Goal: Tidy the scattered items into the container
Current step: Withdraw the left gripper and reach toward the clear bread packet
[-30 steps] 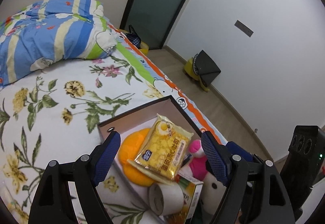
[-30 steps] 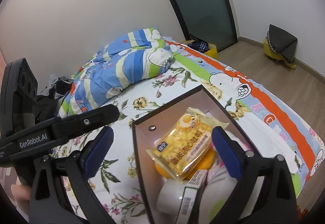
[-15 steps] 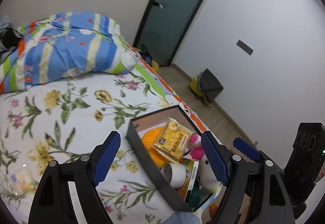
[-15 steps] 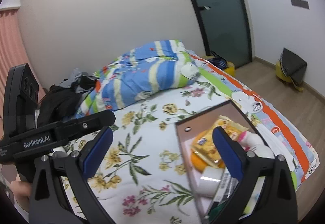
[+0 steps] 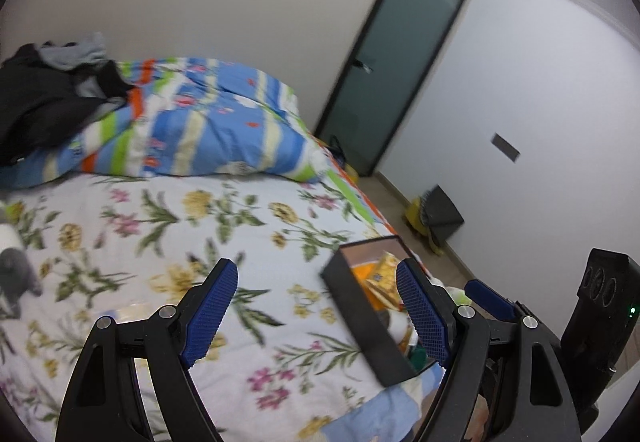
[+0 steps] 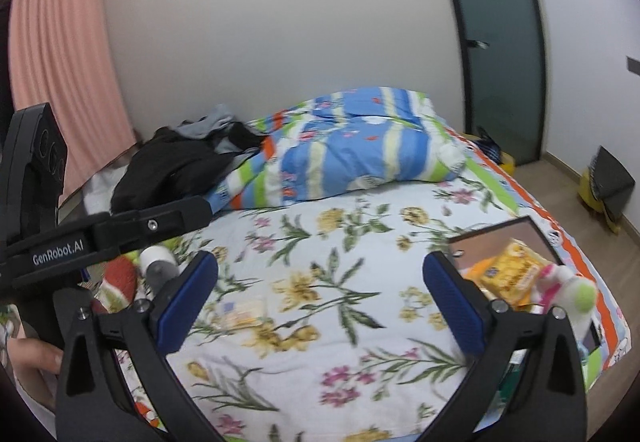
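Both grippers wide apart, empty: left gripper [image 5: 316, 316] and right gripper [image 6: 320, 300] hovering over flowered bedsheet [image 6: 320, 250], nothing between pads.

Largest first: bed with floral sheet, striped blue quilt [image 6: 352, 149] bunched at far end, dark clothes pile [image 6: 180, 165] beside it. Frosted door [image 5: 388, 61] past bed corner.

Container [image 5: 360, 306]: dark open box near right edge of bed, close to right-hand finger in both views. Holds yellow snack pack [image 6: 510, 274], an orange thing under it, pink-and-white plush toy [image 6: 564, 286] at its near side; more items lower down, too blurred to name.

Still loose on sheet: flat clear-wrapped packet [image 6: 240, 312] just ahead of right gripper's left finger; white-and-grey item [image 6: 158, 266] and red-green item [image 6: 118, 278] farther left, partly hidden behind left gripper body. Grey soft item [image 5: 16, 274] at far left of left wrist view, blurred.

Step, by judgement: between placements, heading for next pickup; task partly done, several pieces left. Next move likely needs lowering onto flat packet, pads straddling it, pinching thin edge without grabbing sheet fabric, then carrying right to box.
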`<state>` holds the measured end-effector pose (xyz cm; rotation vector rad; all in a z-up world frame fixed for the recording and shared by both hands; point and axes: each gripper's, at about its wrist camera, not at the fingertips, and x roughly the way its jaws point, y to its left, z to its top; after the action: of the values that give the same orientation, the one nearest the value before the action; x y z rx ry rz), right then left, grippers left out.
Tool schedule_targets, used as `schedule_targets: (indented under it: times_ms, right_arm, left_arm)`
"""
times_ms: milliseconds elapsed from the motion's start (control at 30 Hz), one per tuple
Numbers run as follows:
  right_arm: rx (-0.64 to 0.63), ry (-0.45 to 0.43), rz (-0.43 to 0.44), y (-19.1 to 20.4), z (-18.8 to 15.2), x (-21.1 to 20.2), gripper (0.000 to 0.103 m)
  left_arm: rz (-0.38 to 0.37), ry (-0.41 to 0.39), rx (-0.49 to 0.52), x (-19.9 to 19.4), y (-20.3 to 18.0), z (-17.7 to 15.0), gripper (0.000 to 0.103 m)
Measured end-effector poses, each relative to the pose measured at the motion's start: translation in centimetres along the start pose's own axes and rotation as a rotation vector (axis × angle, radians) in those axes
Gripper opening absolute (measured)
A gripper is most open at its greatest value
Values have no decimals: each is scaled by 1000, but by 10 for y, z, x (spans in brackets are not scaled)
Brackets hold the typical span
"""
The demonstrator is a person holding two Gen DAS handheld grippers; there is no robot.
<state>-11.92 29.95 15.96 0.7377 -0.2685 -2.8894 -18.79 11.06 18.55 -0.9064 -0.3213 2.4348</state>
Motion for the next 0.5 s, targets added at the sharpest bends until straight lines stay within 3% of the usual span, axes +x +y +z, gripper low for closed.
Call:
schedule_targets:
  times_ms: [300, 500]
  right_arm:
    - [-73, 89, 116, 99, -18, 44, 103]
    - [-100, 193, 145, 135, -42, 95, 103]
  left_arm:
    - [146, -74, -115, -78, 119, -17, 90]
    - [209, -19, -238, -74, 204, -43, 90]
